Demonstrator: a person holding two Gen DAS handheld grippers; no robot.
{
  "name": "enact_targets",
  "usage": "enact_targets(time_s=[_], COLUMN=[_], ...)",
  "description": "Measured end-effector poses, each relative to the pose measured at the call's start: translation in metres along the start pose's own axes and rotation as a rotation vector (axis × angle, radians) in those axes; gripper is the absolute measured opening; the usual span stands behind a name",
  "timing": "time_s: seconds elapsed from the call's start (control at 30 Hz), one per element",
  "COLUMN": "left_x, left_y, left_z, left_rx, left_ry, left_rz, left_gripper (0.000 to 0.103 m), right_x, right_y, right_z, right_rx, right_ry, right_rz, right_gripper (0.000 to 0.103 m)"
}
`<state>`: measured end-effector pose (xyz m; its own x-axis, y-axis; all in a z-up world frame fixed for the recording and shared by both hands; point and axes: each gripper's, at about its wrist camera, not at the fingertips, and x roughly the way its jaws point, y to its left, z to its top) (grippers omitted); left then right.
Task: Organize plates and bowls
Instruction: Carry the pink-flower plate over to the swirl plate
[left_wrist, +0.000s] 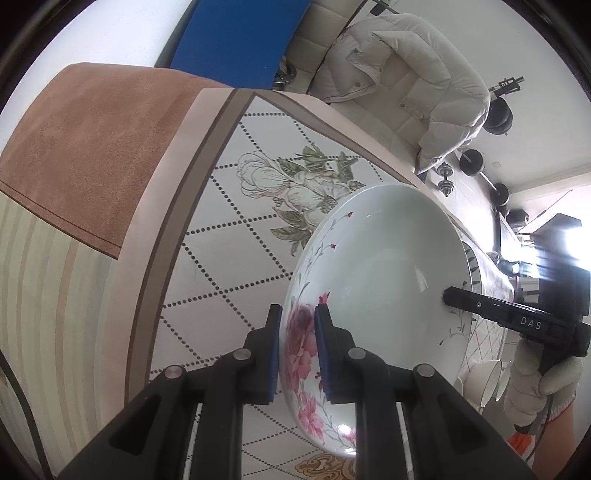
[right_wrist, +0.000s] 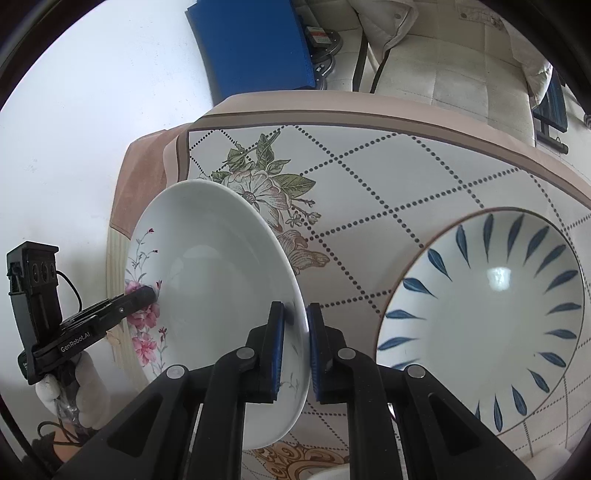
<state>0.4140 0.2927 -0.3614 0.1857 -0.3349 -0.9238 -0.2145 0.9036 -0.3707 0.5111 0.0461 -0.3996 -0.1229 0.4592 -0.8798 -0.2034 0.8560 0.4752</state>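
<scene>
A: What does the left gripper (left_wrist: 297, 347) have?

B: It's clamped on the floral plate (left_wrist: 380, 266) at the pink-flower rim; the plate hangs tilted above the tablecloth (left_wrist: 229, 229).

A: And the right gripper (right_wrist: 295, 349)?

B: It pinches the opposite rim. The blue-leaf bowl (right_wrist: 491, 317) sits just to its right.

A: Which step?

B: Probably carrying the plate. Next needs both hands level, then a placing spot.

The left gripper (left_wrist: 298, 343) has its blue-padded fingers (left_wrist: 274, 343) clamped on the pink-flowered rim of a white ceramic plate (left_wrist: 388, 266). The plate is tilted above the bench's diamond-patterned floral cloth (left_wrist: 229, 236). The right gripper (left_wrist: 448, 295) touches the plate's opposite rim.
</scene>
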Motion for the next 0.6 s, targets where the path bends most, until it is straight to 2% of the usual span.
enact_targets(time_s=[0.23, 0.6], left_x=[-0.009, 0.007], left_y=[-0.048, -0.132], left_z=[-0.029, -0.096], left_rx=[0.083, 0.225], left_ry=[0.016, 0.087], left_rz=[-0.012, -0.049], left_gripper=[0.015, 0.015], right_x=[-0.041, -0.098], right_y=[-0.022, -0.083], right_z=[-0.046, -0.157], right_rx=[0.041, 0.146], right_ry=[-0.049, -0.108], right_rz=[0.01, -0.005], right_gripper=[0.014, 0.014])
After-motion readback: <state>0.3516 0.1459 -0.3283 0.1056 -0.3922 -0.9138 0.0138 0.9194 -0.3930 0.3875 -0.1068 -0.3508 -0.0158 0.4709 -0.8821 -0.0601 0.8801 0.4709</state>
